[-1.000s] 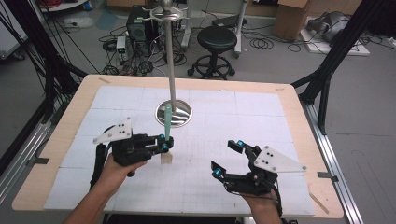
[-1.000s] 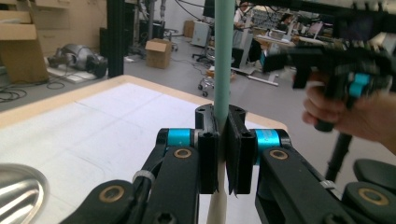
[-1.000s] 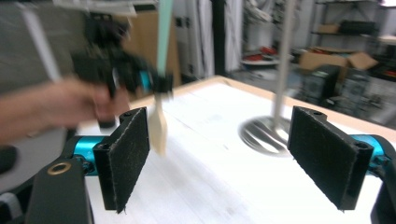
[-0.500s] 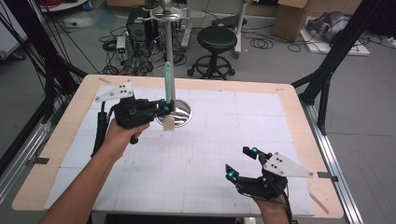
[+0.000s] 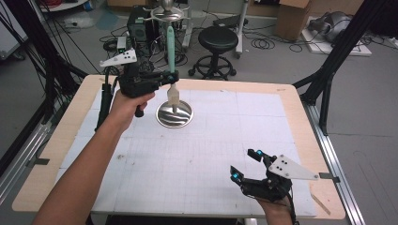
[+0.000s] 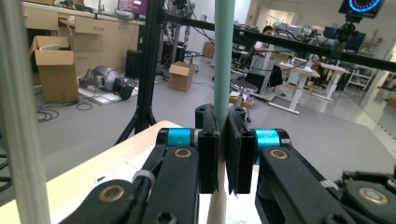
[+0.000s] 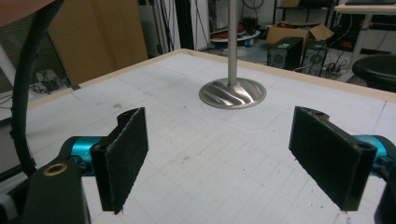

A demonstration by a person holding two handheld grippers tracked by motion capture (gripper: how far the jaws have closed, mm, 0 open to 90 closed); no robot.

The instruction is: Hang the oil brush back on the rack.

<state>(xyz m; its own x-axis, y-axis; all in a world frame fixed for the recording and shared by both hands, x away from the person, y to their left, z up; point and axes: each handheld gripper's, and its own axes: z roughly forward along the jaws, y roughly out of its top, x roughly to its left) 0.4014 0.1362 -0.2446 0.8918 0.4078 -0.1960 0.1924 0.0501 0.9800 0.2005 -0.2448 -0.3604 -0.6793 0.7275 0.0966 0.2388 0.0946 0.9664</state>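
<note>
Left hand-held gripper (image 5: 172, 78) clamped on teal-handled spatula with pale blade (image 5: 171, 51), held upright beside steel pole of round-based metal stand (image 5: 174, 114), top near its hook ring. Judged step: hang spatula; keep handle vertical, approach hook slowly. Right hand-held gripper (image 5: 244, 165) wide, empty, low over counter (image 5: 197, 154), well apart from stand.

I am counting one table (image 5: 291, 122) under my hands, and two claws working over it: my left claw (image 5: 172, 78) at ten o'clock and my right claw (image 5: 244, 164) at five o'clock. One spatula (image 5: 171, 51), mint-handled with a pale blade, is sitting pinched in the left claw. One metal stand (image 5: 174, 114), a round base with a single pole, is standing at eleven o'clock. Beyond the table, at twelve o'clock, one black stool (image 5: 219, 42) is showing on the floor.
</note>
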